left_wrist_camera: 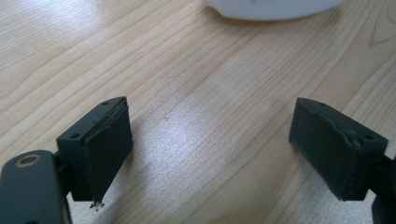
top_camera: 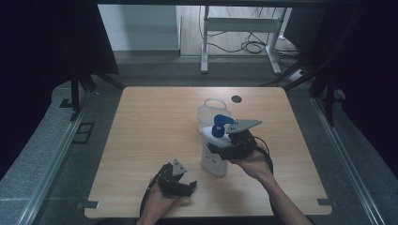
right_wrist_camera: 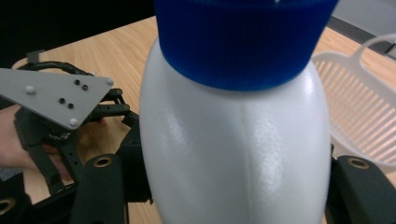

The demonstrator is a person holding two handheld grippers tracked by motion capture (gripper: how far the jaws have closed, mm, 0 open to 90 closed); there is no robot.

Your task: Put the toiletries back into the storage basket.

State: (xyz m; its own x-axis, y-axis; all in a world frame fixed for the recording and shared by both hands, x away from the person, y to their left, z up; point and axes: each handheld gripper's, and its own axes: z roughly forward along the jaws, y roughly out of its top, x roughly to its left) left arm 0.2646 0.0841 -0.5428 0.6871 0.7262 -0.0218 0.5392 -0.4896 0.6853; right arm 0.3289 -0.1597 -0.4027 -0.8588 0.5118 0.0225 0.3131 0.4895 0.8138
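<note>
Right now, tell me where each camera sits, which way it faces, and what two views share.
High view: above the near edge, facing forward and down on the table; forearms and both grippers show.
Left gripper view: on the left hand-held gripper, aimed at bare wood; its open jaws show.
Right gripper view: on the right hand-held gripper, facing the white bottle it clamps.
Shared: high and right gripper views both show the bottle and basket.

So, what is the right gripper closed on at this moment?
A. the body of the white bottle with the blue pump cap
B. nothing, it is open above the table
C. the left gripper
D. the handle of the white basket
A: in the right gripper view the white bottle sits between the jaws of the right gripper, below its blue cap; the white basket stands apart behind it.
</note>
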